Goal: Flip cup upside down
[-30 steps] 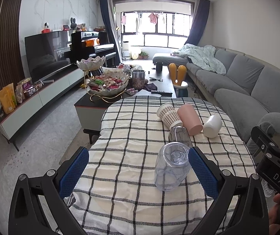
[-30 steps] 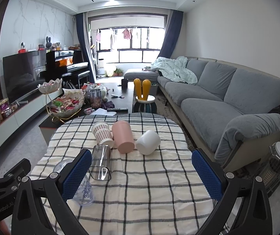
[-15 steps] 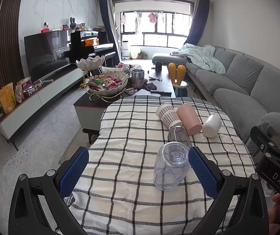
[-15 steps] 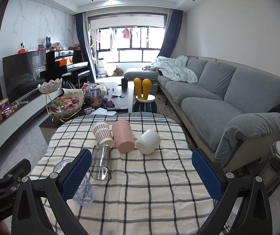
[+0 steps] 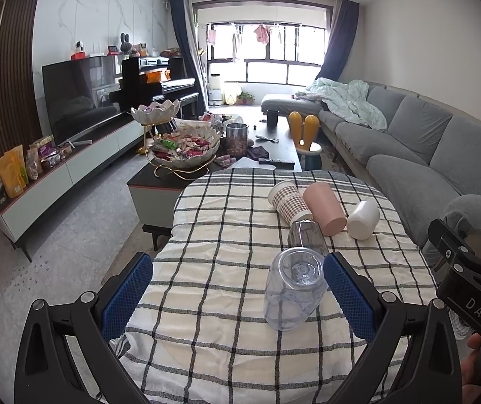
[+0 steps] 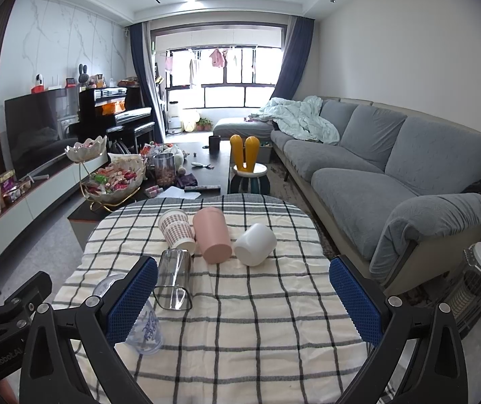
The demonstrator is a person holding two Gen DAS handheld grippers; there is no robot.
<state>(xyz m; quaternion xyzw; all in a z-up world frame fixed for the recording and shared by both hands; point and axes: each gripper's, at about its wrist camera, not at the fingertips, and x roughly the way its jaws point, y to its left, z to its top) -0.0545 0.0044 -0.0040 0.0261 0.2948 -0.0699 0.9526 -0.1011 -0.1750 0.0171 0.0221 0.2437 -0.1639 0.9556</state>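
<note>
clear plastic cup (image 5: 292, 291) stood inverted near table's (image 5: 206, 235) front edge | judged light, slick, thin-walled; best held mid-wall | left gripper (image 5: 237, 289), right gripper (image 6: 243, 294) spread wide, empty

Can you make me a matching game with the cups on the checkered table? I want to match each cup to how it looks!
Cups:
1. clear plastic cup
2. pink cup
3. white cup
4. checkered paper cup

Looks:
A. lying on its side, farthest right in the row
B. standing mouth-down, bottom facing up
C. lying between two other cups
D. brown squares on it, leftmost in the back row

Pairs: 1-B, 2-C, 3-A, 4-D
</note>
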